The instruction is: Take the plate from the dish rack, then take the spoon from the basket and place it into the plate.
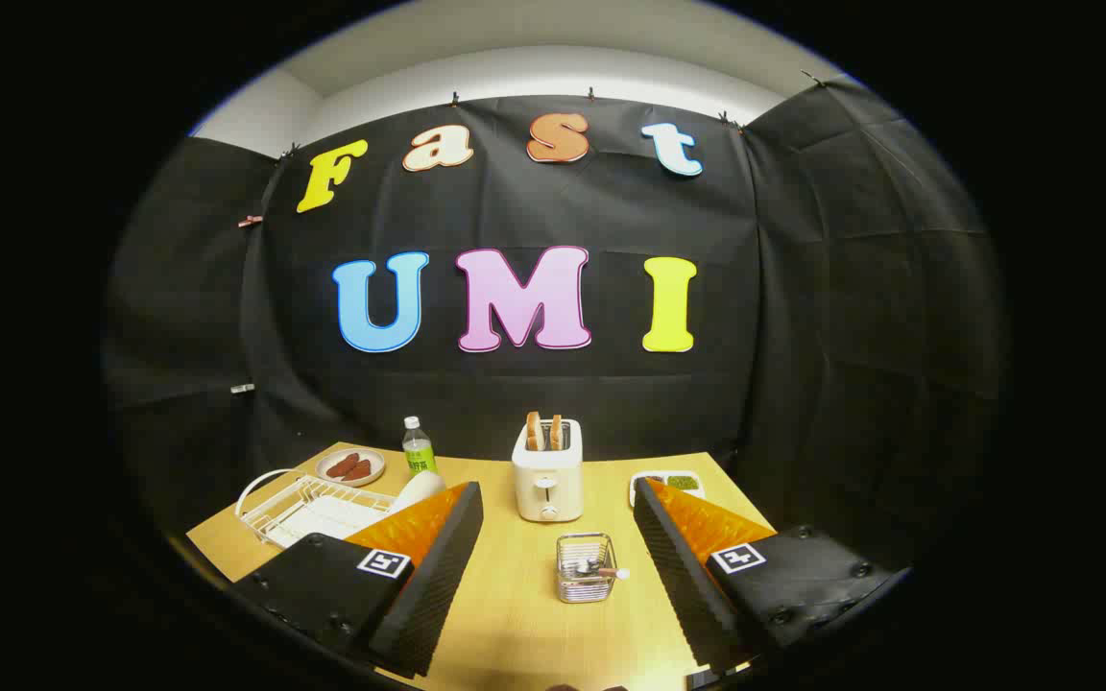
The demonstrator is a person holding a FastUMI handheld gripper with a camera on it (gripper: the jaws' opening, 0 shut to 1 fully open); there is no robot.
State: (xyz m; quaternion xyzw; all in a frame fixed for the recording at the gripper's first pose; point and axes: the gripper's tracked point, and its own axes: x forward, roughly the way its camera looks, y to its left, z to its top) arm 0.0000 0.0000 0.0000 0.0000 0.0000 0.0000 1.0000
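My gripper (558, 499) hangs open above the wooden table (524, 614), nothing between its fingers. A small wire basket (586, 568) sits on the table between the two fingers, with a spoon (601, 572) lying in it, its pale handle pointing right. Left of the left finger stands a white wire dish rack (308, 507). A white plate (419, 489) leans at the rack's right end, partly hidden by the left finger.
A white toaster (547, 477) with two slices of bread stands beyond the basket. At the back left are a plate of sausages (350, 467) and a green-labelled bottle (418, 447). A white tray of food (668, 483) lies behind the right finger.
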